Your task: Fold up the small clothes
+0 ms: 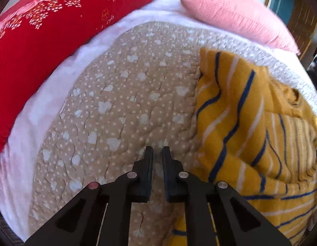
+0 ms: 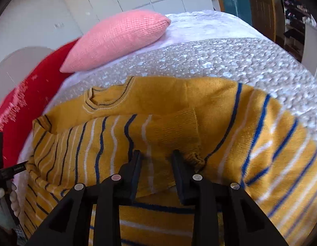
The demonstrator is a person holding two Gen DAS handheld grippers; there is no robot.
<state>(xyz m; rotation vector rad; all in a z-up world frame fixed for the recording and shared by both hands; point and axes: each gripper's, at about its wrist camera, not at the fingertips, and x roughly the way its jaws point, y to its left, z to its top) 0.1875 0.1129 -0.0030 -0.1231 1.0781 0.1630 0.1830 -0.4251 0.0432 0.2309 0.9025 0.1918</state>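
A small yellow sweater (image 2: 179, 123) with blue and white stripes lies on a tan dotted quilt (image 1: 121, 102), partly folded, with a sleeve laid across its body and the collar at the far side. It also shows at the right of the left wrist view (image 1: 250, 133). My right gripper (image 2: 156, 155) is open and hovers just over the sleeve, near its cuff (image 2: 194, 158), holding nothing. My left gripper (image 1: 157, 151) is nearly shut with a narrow gap and empty, over bare quilt left of the sweater.
A red flowered pillow (image 1: 45, 30) and a pink pillow (image 1: 236, 10) lie at the head of the bed on a white sheet (image 1: 35, 110). White tiled wall (image 2: 97, 0) behind. A doorway and shelves (image 2: 291, 20) at far right.
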